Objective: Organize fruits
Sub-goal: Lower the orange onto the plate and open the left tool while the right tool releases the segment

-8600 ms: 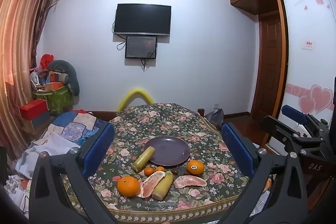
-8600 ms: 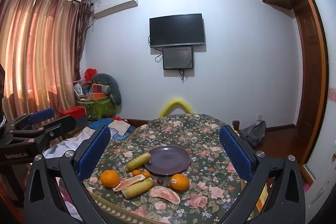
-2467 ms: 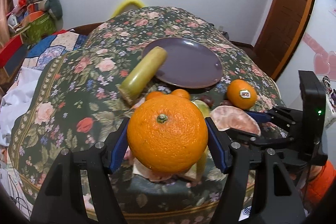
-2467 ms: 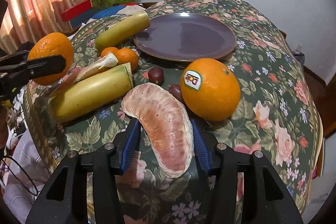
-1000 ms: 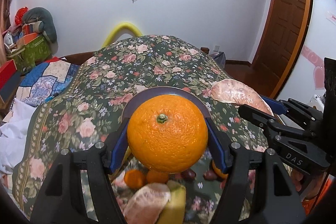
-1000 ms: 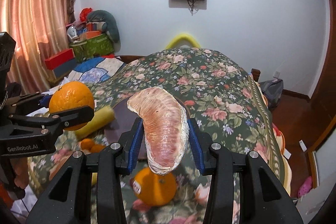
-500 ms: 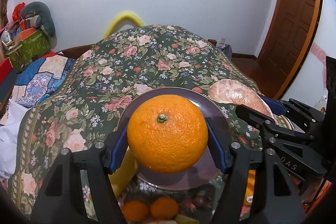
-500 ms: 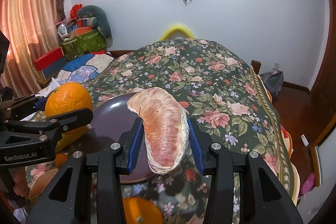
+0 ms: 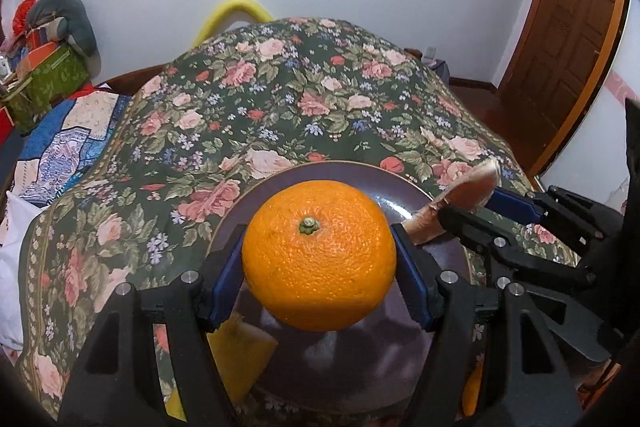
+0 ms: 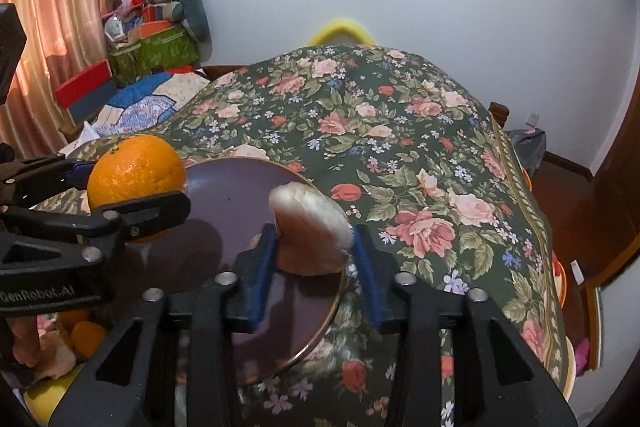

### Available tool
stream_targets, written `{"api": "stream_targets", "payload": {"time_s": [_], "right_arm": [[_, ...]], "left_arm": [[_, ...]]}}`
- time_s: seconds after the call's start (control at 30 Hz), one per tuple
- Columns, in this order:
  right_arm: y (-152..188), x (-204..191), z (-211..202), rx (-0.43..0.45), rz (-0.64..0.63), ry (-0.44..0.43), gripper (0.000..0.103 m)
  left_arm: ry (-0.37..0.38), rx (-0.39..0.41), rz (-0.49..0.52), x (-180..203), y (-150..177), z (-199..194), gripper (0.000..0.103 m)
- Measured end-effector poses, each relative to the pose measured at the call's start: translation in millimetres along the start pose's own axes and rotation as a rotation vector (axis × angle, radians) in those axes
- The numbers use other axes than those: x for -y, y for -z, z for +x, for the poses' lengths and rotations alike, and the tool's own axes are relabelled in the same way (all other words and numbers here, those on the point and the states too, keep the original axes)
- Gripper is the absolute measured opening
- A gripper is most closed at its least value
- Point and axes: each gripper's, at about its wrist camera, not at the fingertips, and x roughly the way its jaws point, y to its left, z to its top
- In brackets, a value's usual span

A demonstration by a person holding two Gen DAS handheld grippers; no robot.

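Table [image 9: 280,99] under dark floral cloth, filling both views, domed by the lens.

Purple plate [image 10: 236,187] with gilt rim, resting on the cloth near its close edge; directly below and ahead of both tools, bare across the visible surface.

Left hand-held gripper [image 9: 320,259], clamped on a large orange [image 9: 319,254]; blue pads pressed to the fruit's two sides, stem end turned toward the camera. Fruit suspended above the plate's near-left portion, apart from the surface; shadow visible on the plate beneath. Seen also from the right wrist view [image 10: 136,183], over the plate's left rim.

Right hand-held gripper [image 10: 316,255], jaws closing on a peeled pomelo segment [image 10: 310,227]; segment between the blue pads, gripped at its lower part, blurred. Long axis running up and forward out of the jaws, tip pointing over the plate's right half. In the left wrist view [image 9: 460,203], tip projecting leftward across the plate's right rim.

Governing relation: plate lying below and slightly forward of each held fruit, orange to the left, segment to the right, the two tools side by side and near one another. Neither visibly nearer the plate surface; release likely needing a further lowering, with care against collision between the two frames.

Small items at the lower frame edges: a yellow-green cylinder end [image 9: 240,355] beside the plate's near-left rim; small oranges [image 10: 86,337] and a further peeled piece [image 10: 56,355], still on the cloth outside the plate.
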Motion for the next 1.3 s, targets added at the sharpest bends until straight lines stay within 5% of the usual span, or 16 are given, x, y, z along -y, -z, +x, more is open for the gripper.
{"api": "stream_targets", "payload": {"time_s": [0.57, 0.77, 1.3], "right_arm": [[16.7, 1.7, 14.1, -0.109, -0.036, -0.069, 0.031], [22.9, 0.0, 8.1, -0.12, -0.045, -0.091, 0.031], [30.3, -9.4, -32.5, -0.111, 0.004, -0.1, 0.039]], "left_arm": [[0.033, -0.144, -0.037, -5.7, -1.2, 35.0, 0.068], [0.014, -0.068, -0.022, -3.9, -6.1, 17.4, 0.072], [-0.004, -0.017, -0.028, -9.8, 13.6, -49.4, 0.072]]}}
